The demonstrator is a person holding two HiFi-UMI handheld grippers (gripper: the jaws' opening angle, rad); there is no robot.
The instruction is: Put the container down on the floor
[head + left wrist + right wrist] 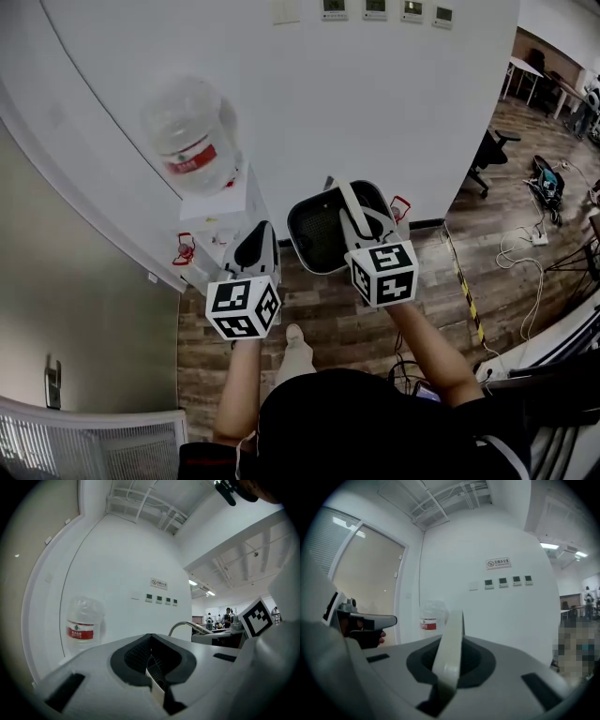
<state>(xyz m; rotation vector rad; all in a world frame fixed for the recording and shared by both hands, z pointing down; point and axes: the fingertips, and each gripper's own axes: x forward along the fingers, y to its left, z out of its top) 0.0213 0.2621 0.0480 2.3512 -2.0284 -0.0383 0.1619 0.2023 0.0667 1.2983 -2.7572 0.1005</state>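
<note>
left hand-held gripper: raised, jaws together | right hand-held gripper: raised, jaws clamped on container handle

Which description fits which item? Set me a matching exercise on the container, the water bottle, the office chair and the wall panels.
1. container
2. water bottle
3. office chair
4. wall panels

A. red label, on top of a white dispenser
B. in a row high on the white wall
C. dark mesh, held up above the floor
D. standing on the wood floor, far right

Pairs: 1-C, 2-A, 3-D, 4-B
</note>
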